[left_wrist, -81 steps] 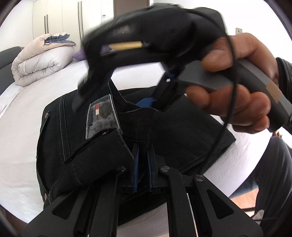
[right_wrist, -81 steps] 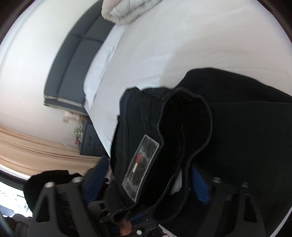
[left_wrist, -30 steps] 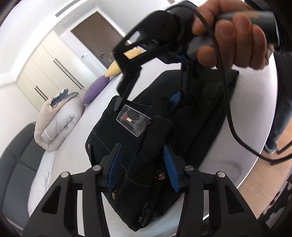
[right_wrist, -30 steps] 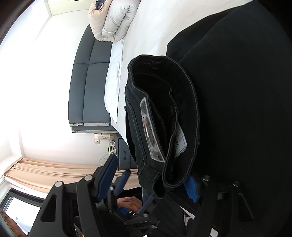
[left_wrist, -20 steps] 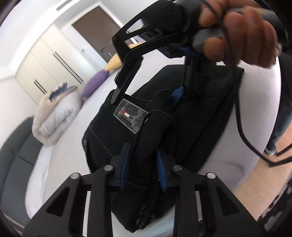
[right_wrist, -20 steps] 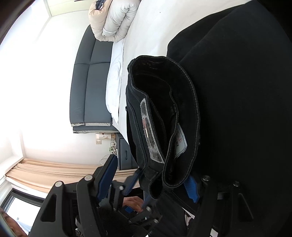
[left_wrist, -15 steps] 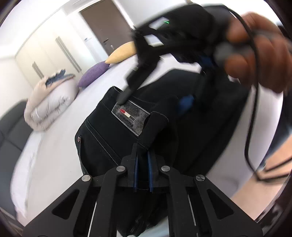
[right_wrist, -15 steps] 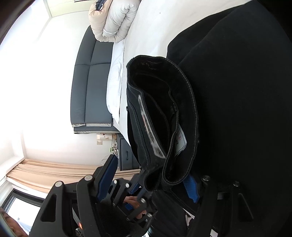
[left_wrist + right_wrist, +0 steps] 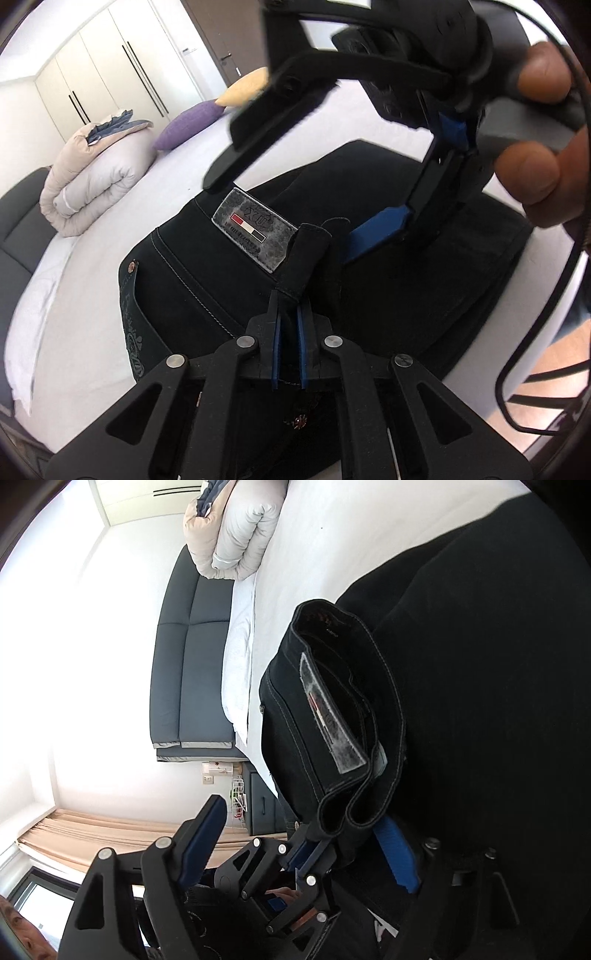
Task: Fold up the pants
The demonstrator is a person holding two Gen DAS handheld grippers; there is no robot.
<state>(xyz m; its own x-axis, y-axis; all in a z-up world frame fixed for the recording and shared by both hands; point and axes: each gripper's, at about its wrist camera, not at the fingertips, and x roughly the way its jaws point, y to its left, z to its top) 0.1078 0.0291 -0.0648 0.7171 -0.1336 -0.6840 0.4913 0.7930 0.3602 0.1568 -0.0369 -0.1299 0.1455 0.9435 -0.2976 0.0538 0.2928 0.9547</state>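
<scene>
Nearest the left wrist camera, the left gripper (image 9: 289,334) is clamping a raised fold of the waistband of the black pants (image 9: 207,280); its jaws are standing nearly together, with only the cloth between the blue pads (image 9: 275,350). Just beyond that fold, the grey brand patch (image 9: 255,234) is lying face up on the waistband. Above and to the right, the right gripper (image 9: 314,206) is hovering over the waistband in a hand (image 9: 535,147), its jaws spread wide; they have just been opening further. One finger is reaching over the patch and the other, blue-padded, is lying beside the fold, pressing on nothing. In the right wrist view, the same waistband loop is lying between those wide jaws (image 9: 306,834), with the left gripper (image 9: 306,853) pinching its near end.

The pants are lying across the near corner of the bed (image 9: 92,295), on the white sheet, with the legs spreading toward the bed's right edge. Farther up the bed, a rolled duvet (image 9: 92,181) is resting near the left edge, and a purple pillow (image 9: 188,125) and a yellow pillow (image 9: 243,86) are lying at the far end. Beyond them, white wardrobe doors (image 9: 110,74) are lining the wall.
</scene>
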